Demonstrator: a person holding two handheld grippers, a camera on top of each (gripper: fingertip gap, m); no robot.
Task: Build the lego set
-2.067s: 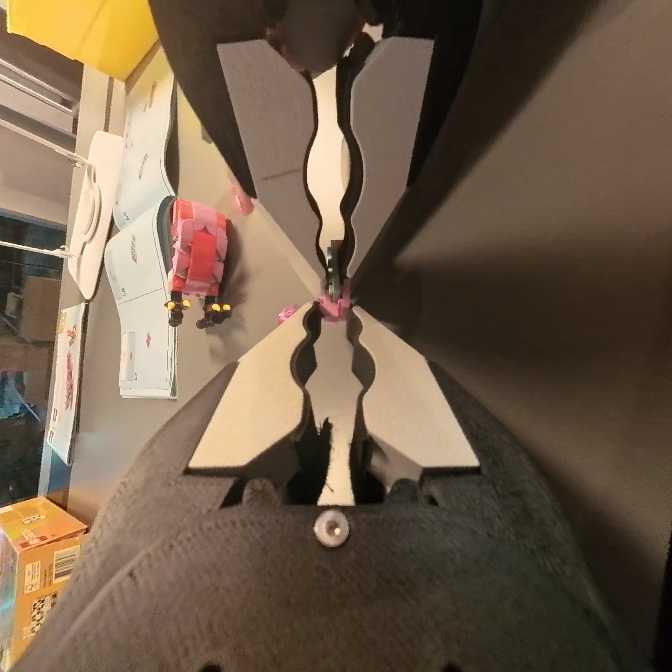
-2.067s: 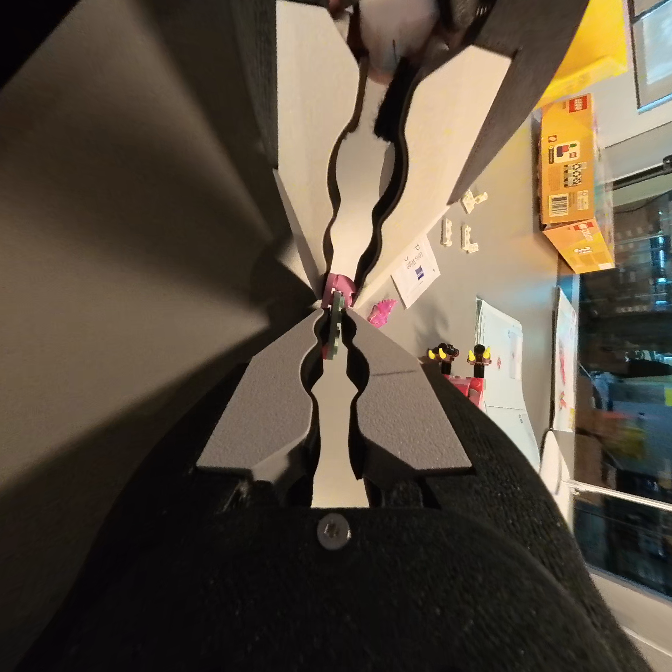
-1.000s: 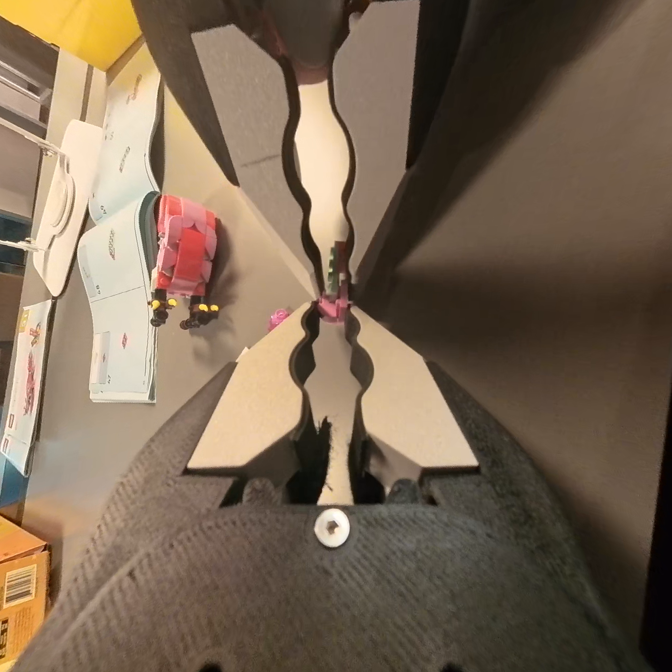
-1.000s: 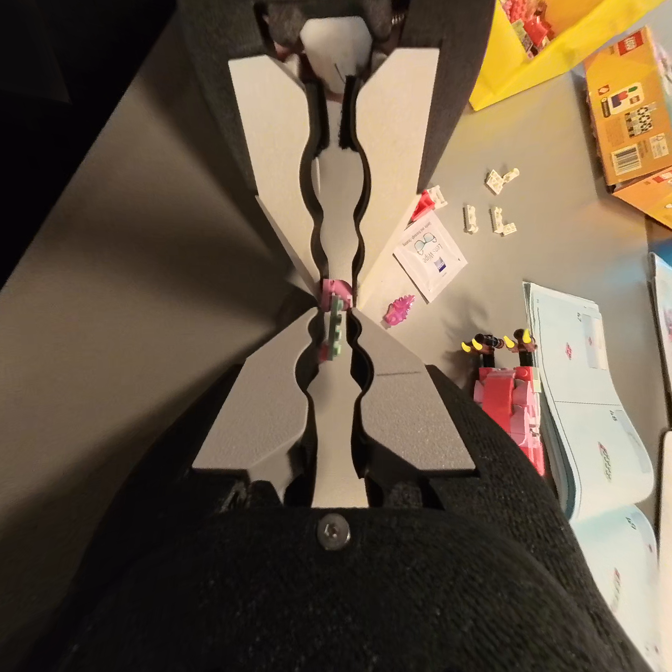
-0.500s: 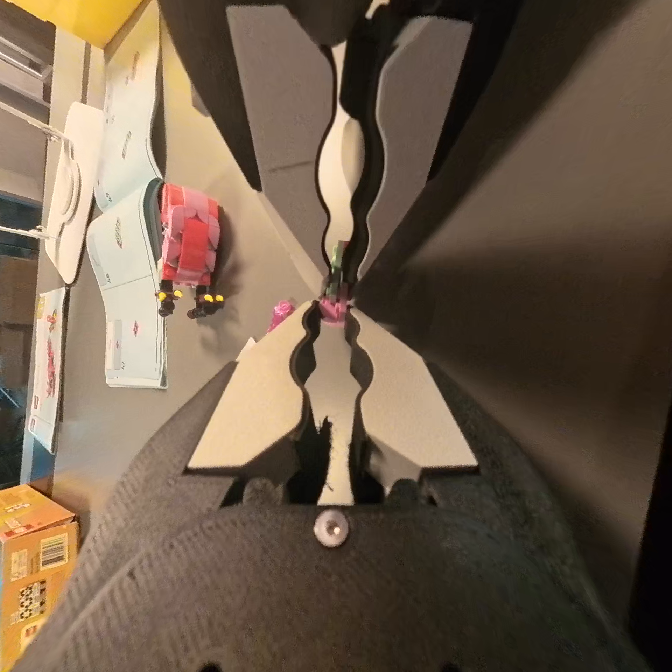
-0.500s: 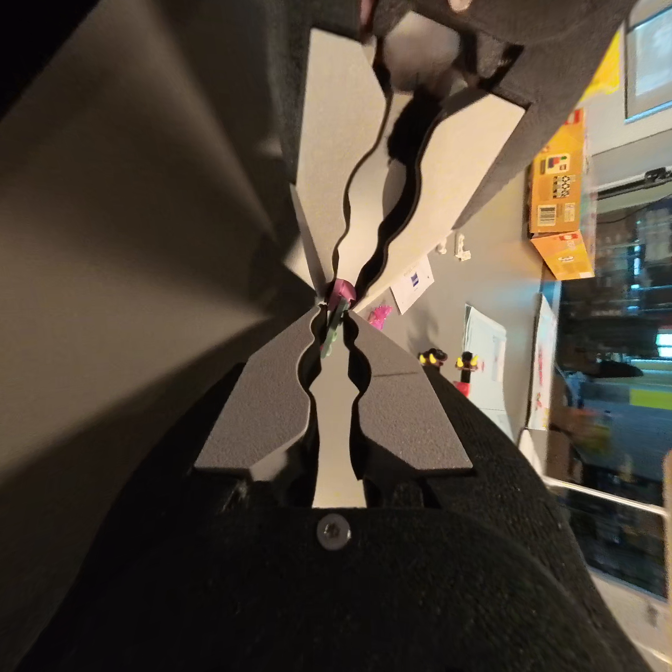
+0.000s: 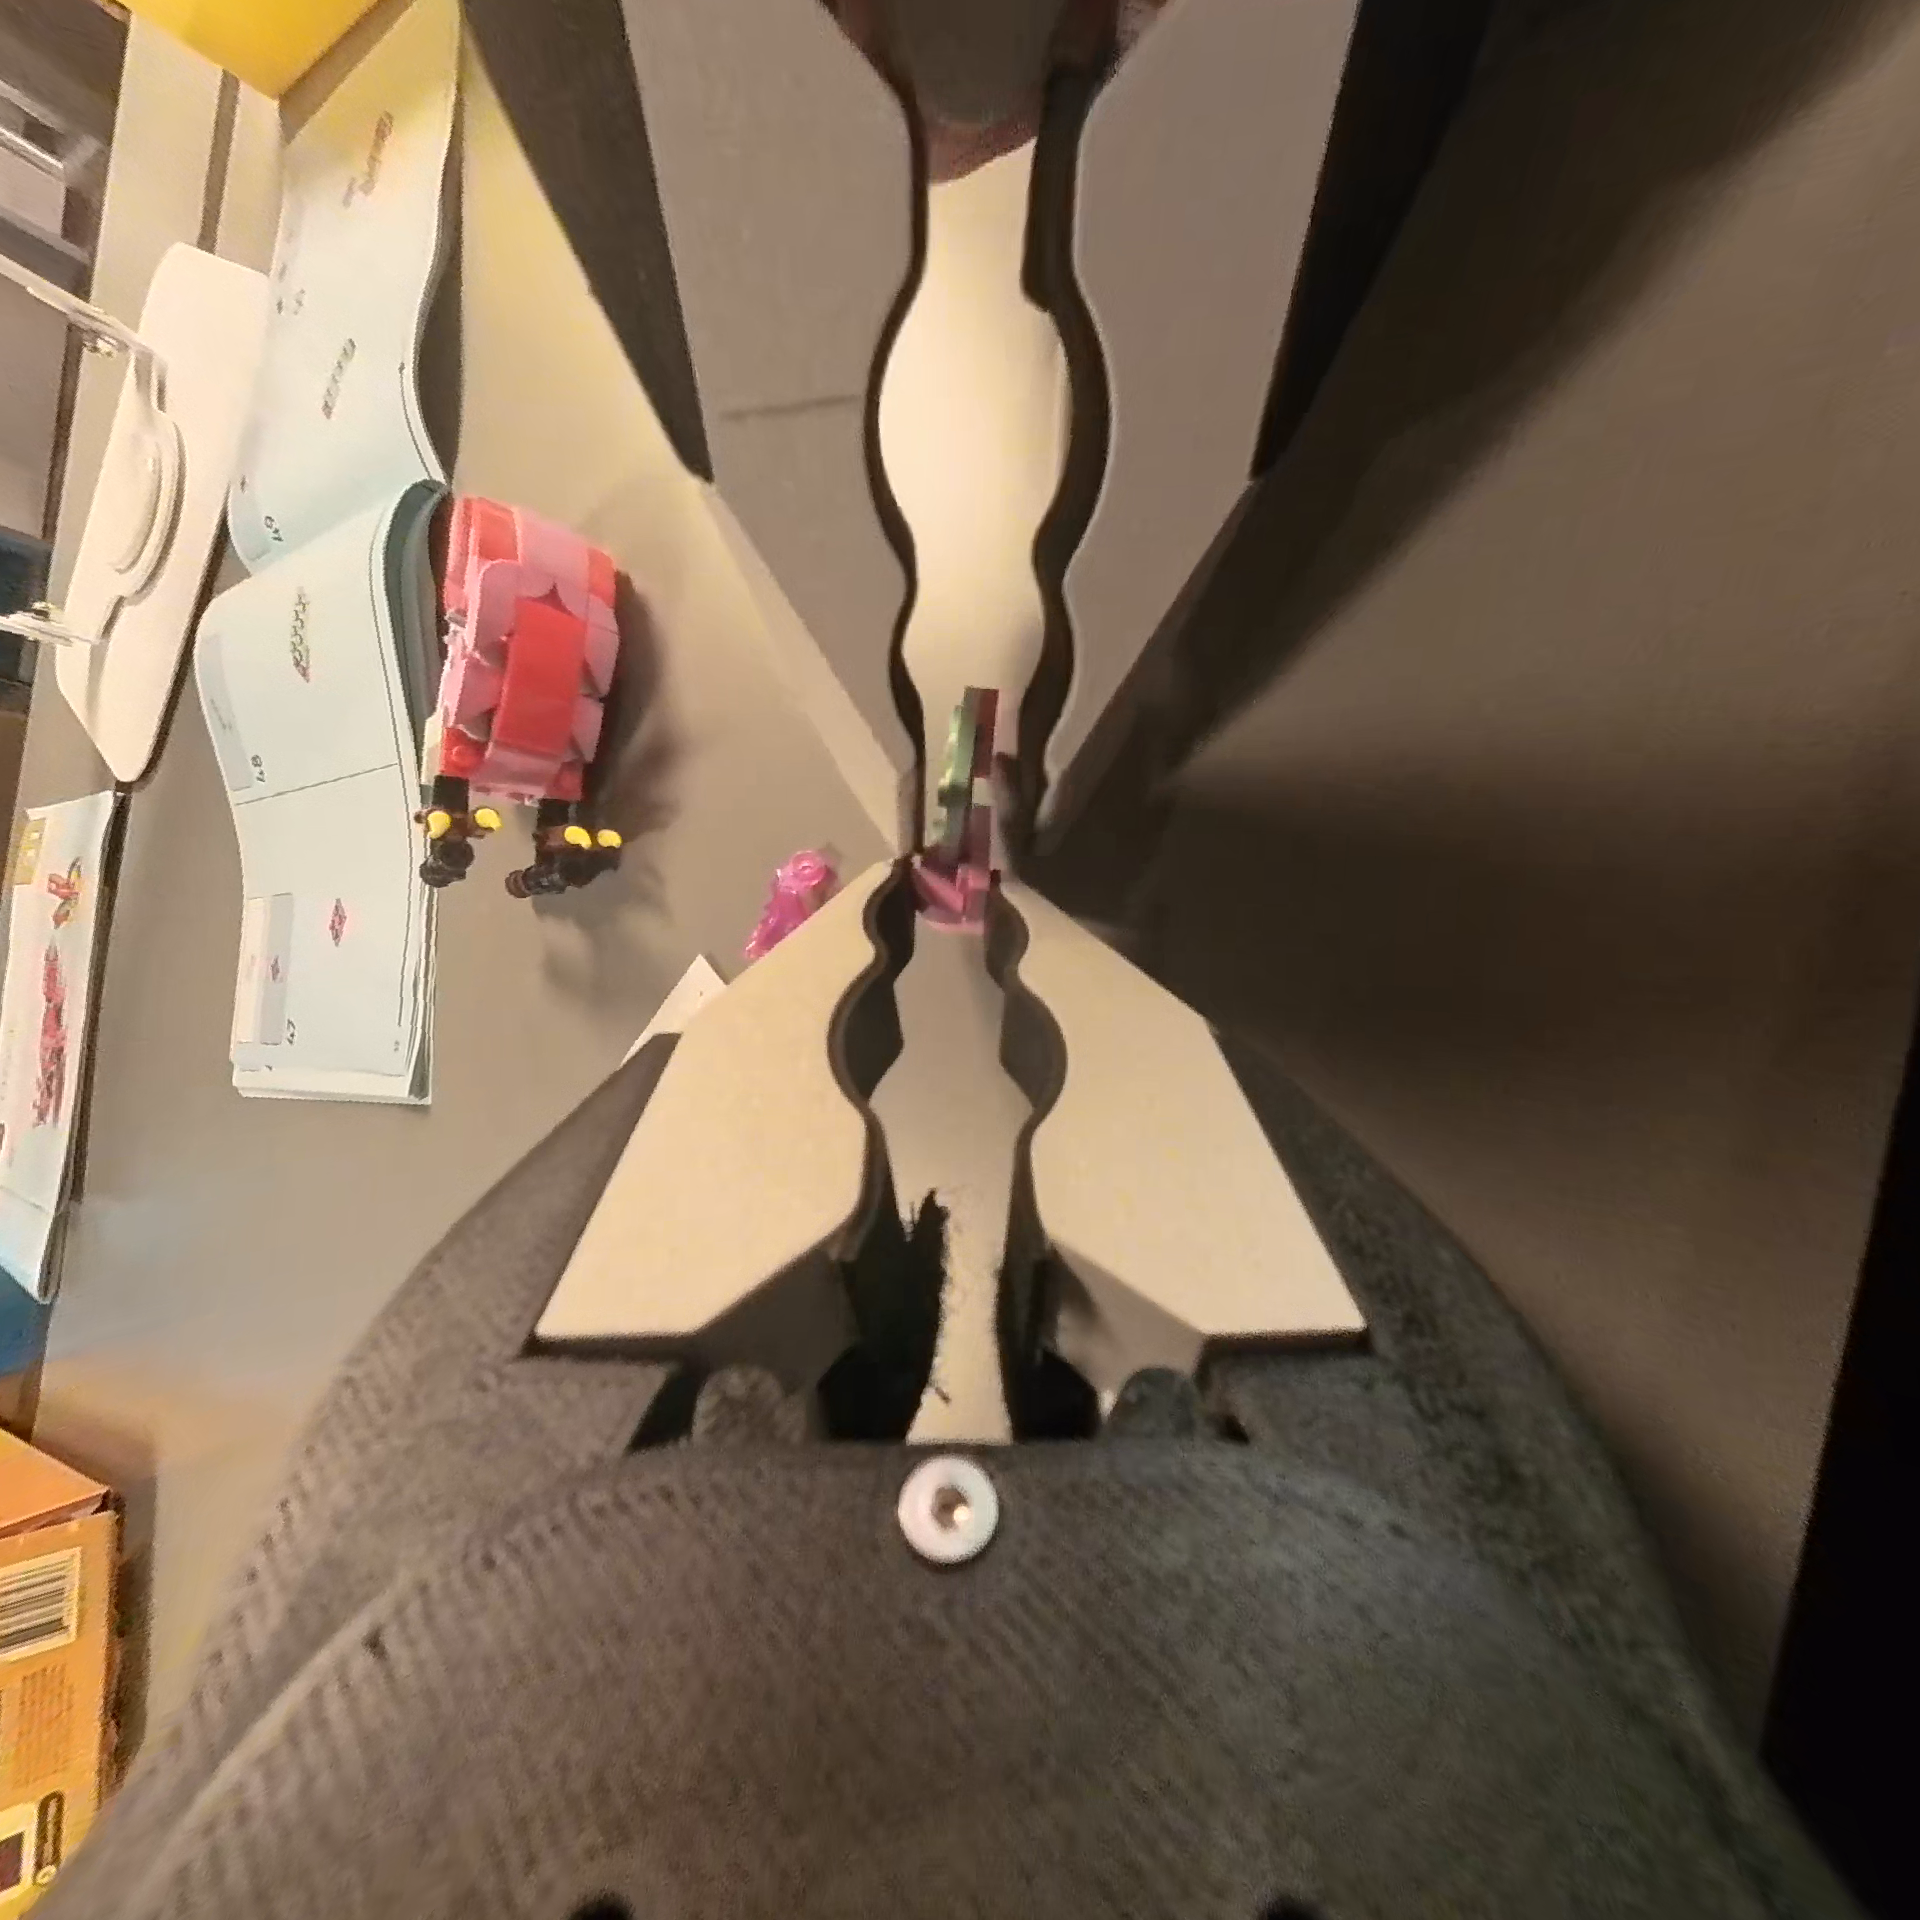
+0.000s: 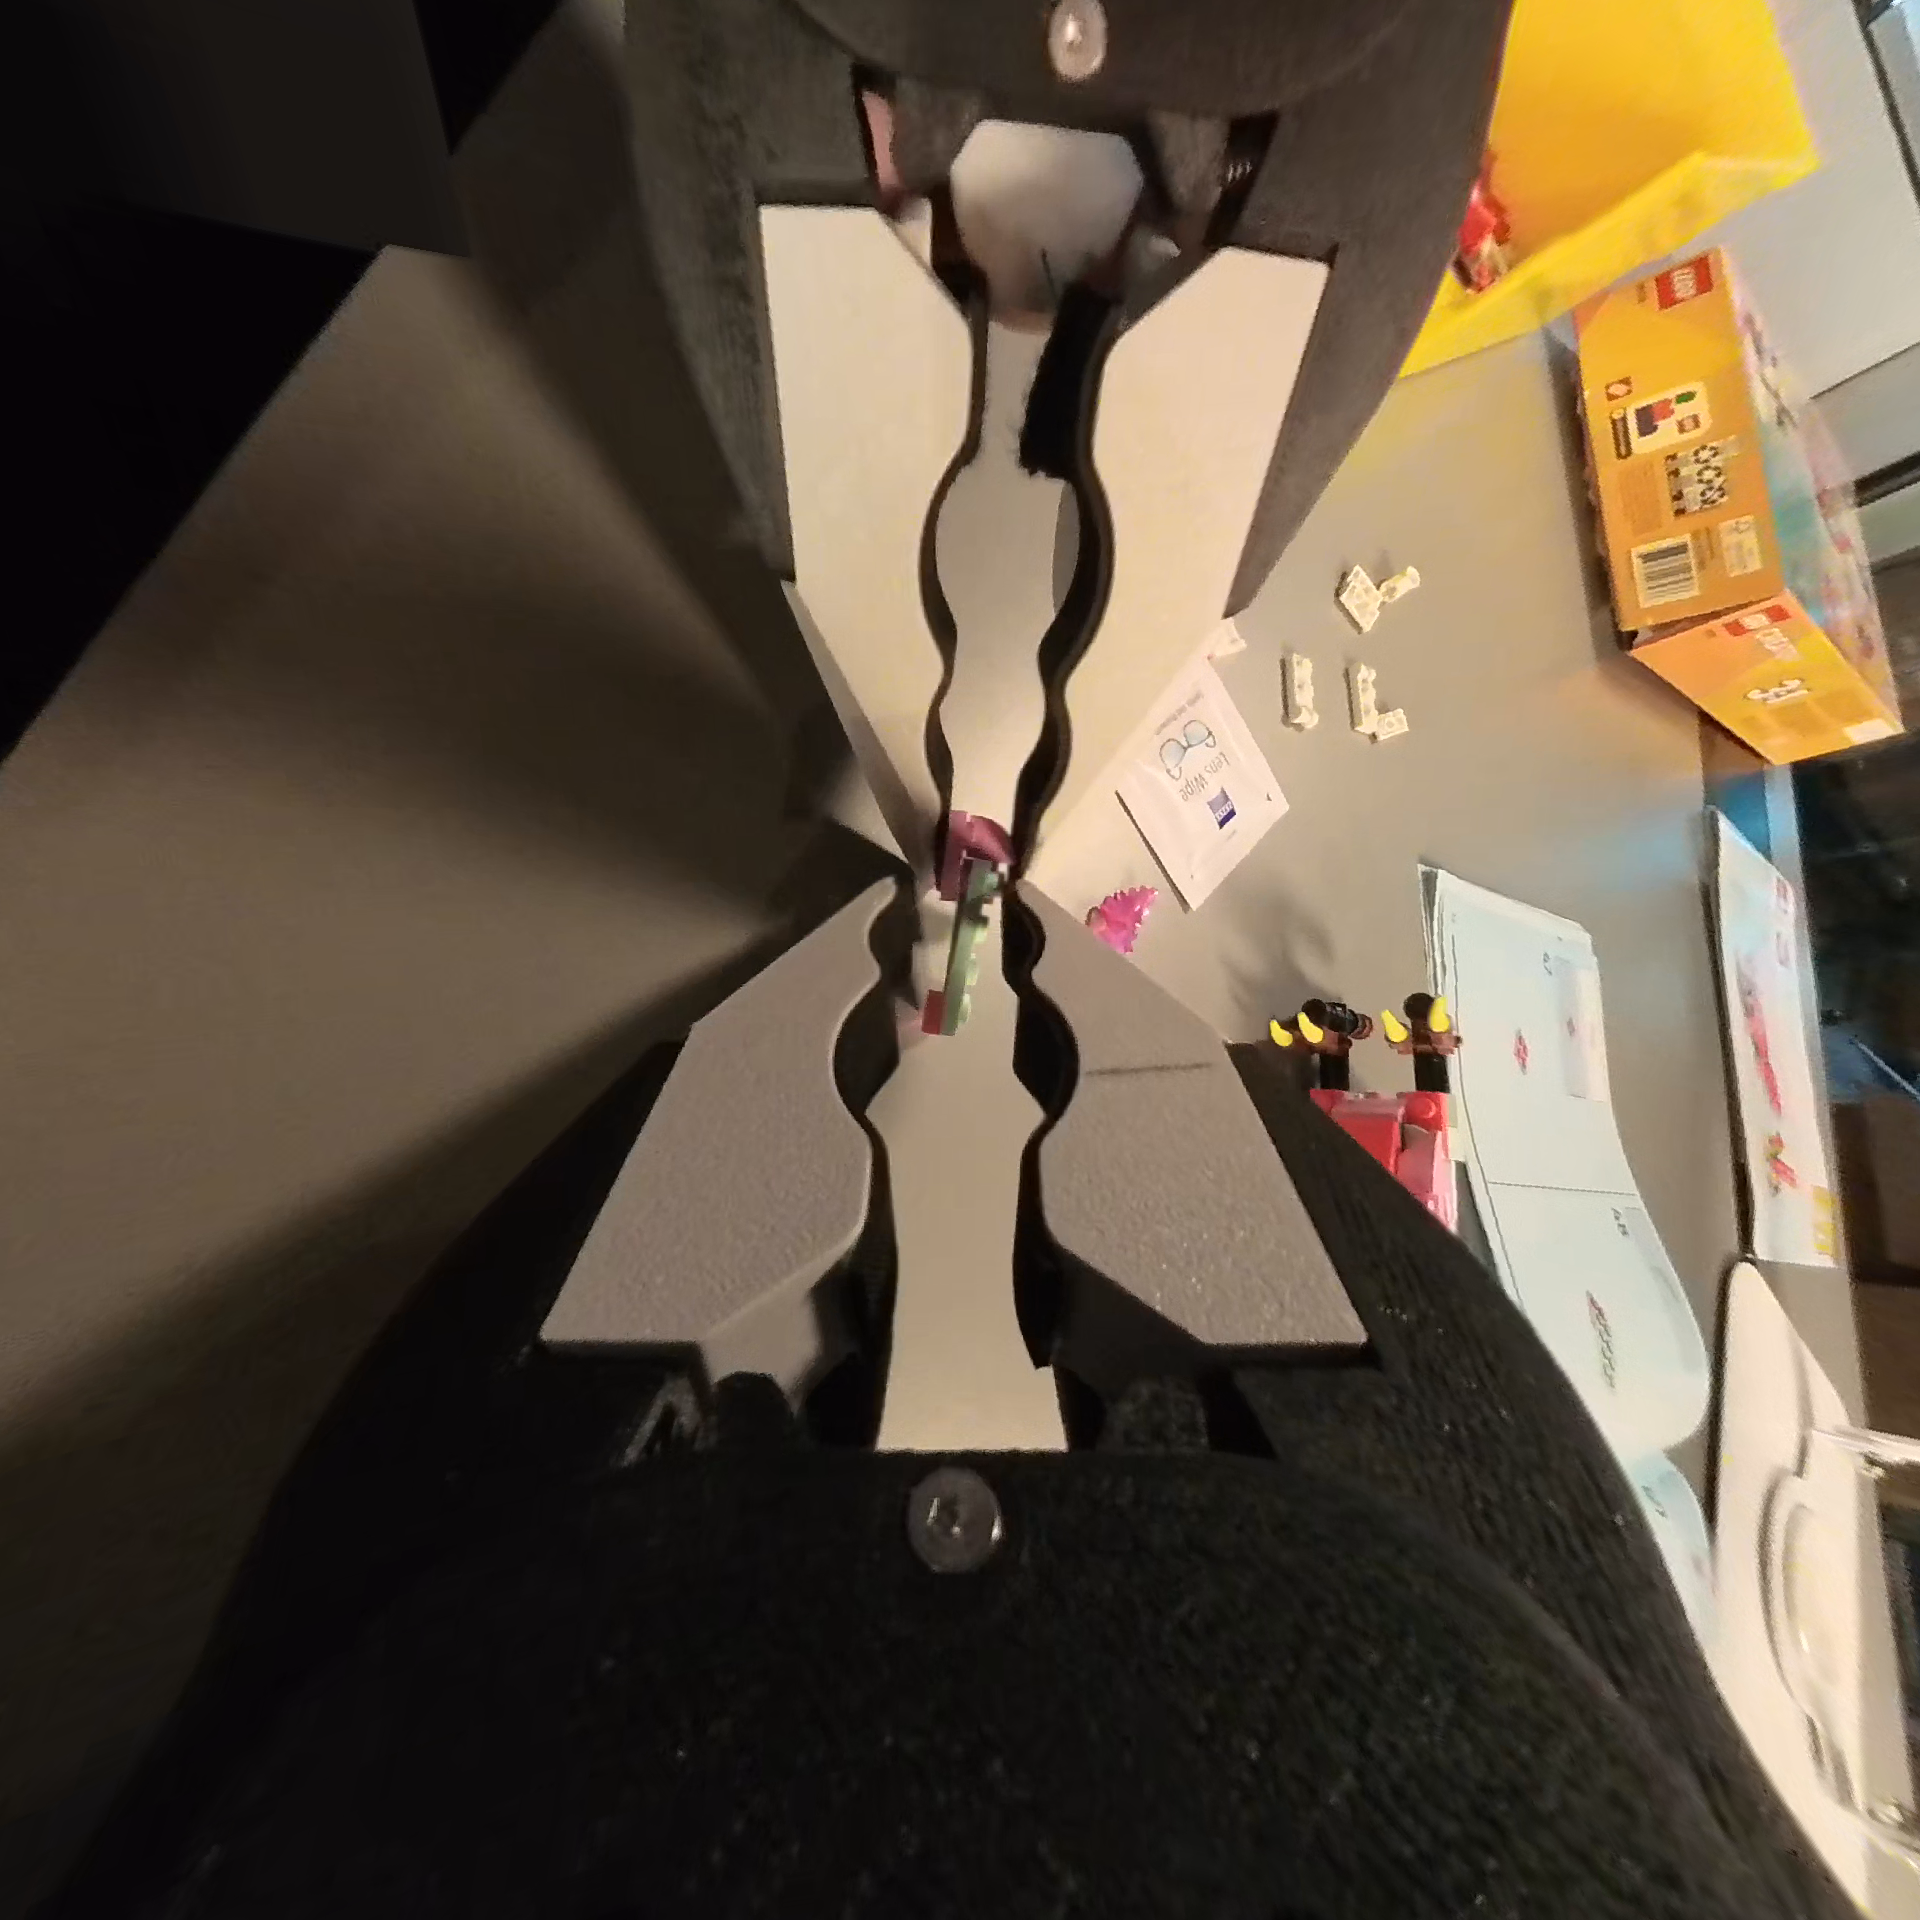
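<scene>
The left tongs (image 7: 956, 883) are narrowed on the magenta end of a small brick piece of green plate and magenta bricks (image 7: 961, 821). The right tongs (image 8: 961, 904), tip to tip with them at twelve o'clock, stand slightly parted around its green plate (image 8: 966, 956) without clearly pressing it. On the grey worktop (image 7: 644, 966) at ten o'clock from the left tongs lies a translucent pink spiky piece (image 7: 792, 899), and farther that way a red-and-pink brick model with black, yellow-clawed legs (image 7: 525, 675).

Red brick model (image 8: 1387, 1143) half hidden behind the right gripper's body; orange box (image 7: 47, 1621) cut by the edge.
</scene>
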